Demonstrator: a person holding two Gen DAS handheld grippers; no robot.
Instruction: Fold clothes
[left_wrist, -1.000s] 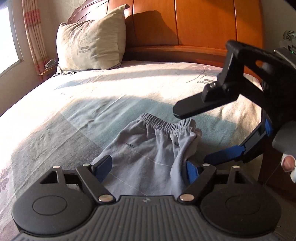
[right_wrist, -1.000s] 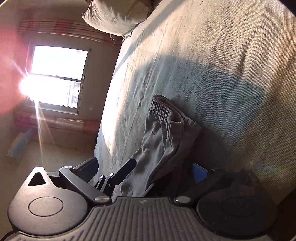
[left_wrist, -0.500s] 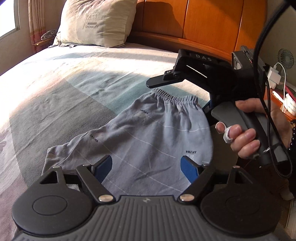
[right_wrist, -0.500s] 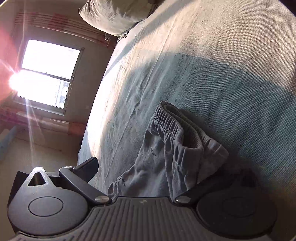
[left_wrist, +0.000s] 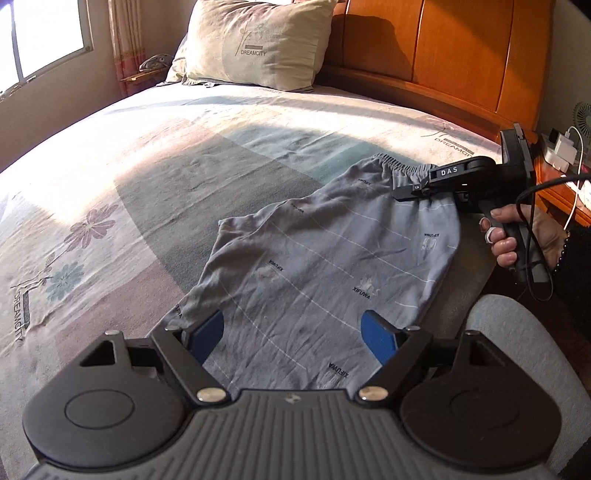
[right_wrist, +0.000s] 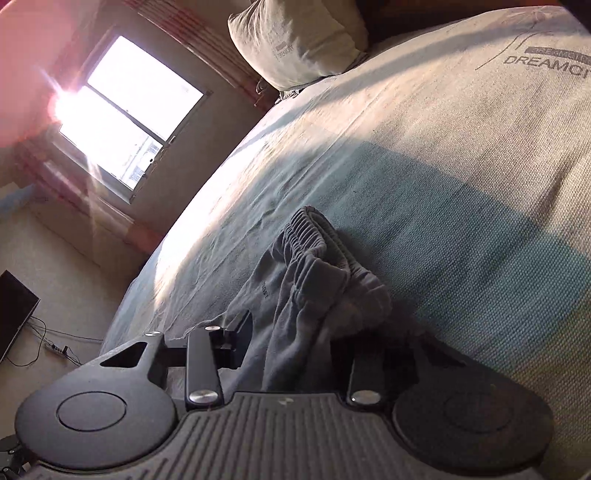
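Nearest me, my left gripper (left_wrist: 293, 332) hangs with its blue-padded jaws spread wide above the hem end of the grey cotton shorts with thin white lines and small printed logos (left_wrist: 332, 266), clamping nothing. A second ago those shorts were a bunched, narrow heap just ahead of these jaws; half a second ago they had started to open out, and now they lie spread nearly flat, one leg opening splayed to the window side of the shorts. That tells me the pair has been pulled out lengthwise, which I judge leaves it laid out well enough to take a fold. Beyond the hem, at the far end of the shorts, my right gripper (left_wrist: 424, 190) is clamped on the gathered elastic waistband (left_wrist: 400, 168), and its own camera shows the grey cloth rising in a ridge straight into its closed jaws. The person's hand (left_wrist: 517, 236) grips the handle just off the mattress edge on that side. The shorts rest on the pale patterned bedsheet (left_wrist: 184, 177), near the bed's side edge. Farther past the waistband sits a beige pillow (left_wrist: 258, 40) against the orange wooden headboard (left_wrist: 461, 48).
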